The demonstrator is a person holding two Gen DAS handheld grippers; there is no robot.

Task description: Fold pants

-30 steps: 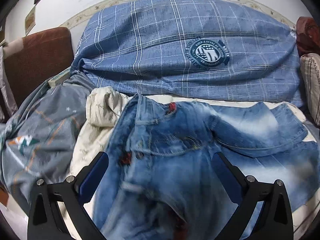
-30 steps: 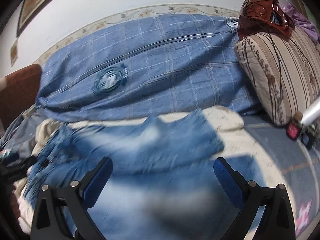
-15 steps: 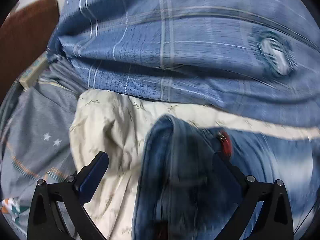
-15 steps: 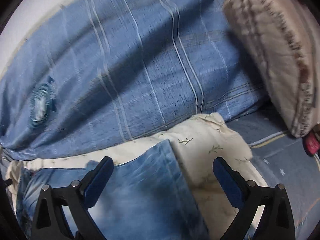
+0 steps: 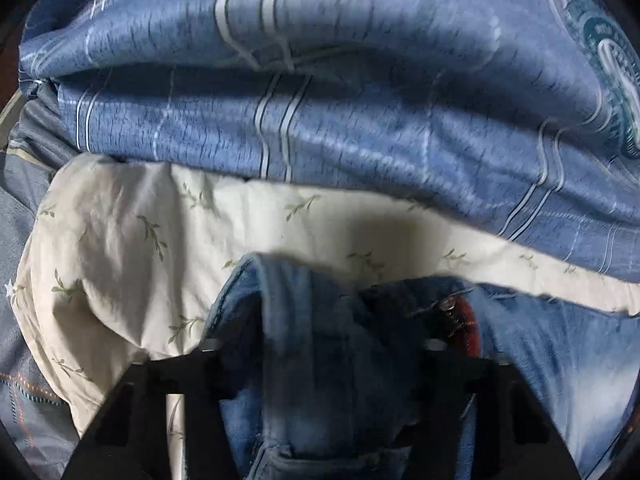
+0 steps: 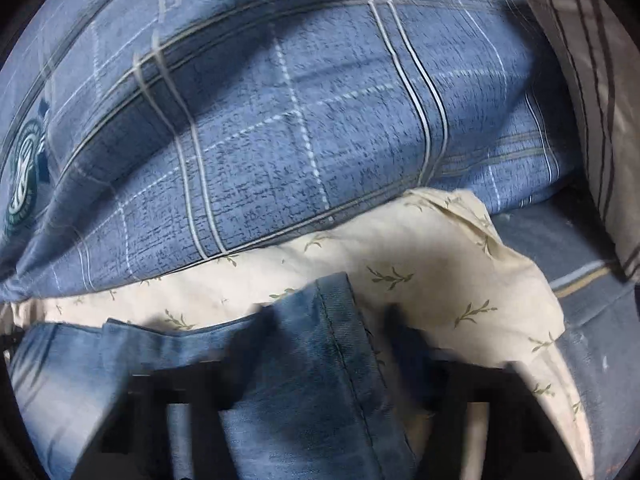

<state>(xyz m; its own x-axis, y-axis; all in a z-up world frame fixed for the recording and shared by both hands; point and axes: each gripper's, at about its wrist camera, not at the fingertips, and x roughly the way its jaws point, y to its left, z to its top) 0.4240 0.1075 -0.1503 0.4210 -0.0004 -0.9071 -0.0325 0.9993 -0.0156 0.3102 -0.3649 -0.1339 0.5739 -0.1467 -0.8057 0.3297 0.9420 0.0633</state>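
Faded blue jeans [image 5: 312, 344] lie on a cream sheet with a leaf print [image 5: 120, 240]. In the left wrist view my left gripper [image 5: 320, 332] is low over the waistband end, by the button and red patch [image 5: 464, 324], its jaws close around a raised fold of denim. In the right wrist view my right gripper [image 6: 328, 336] is at the hem of a jeans leg [image 6: 320, 360], its dark fingers [image 6: 404, 344] closing on either side of the hem. The picture is blurred, so the grip itself is unclear.
A large blue plaid pillow with a round green badge [image 5: 360, 100] lies right behind the jeans, also in the right wrist view [image 6: 280, 140]. A striped beige cushion [image 6: 600, 100] stands at the right. Grey-blue bedding [image 5: 24, 240] lies to the left.
Both grippers have dropped down and forward onto the jeans. Their jaws have narrowed from wide open to close around the denim, left at the waistband, right at the leg hem.
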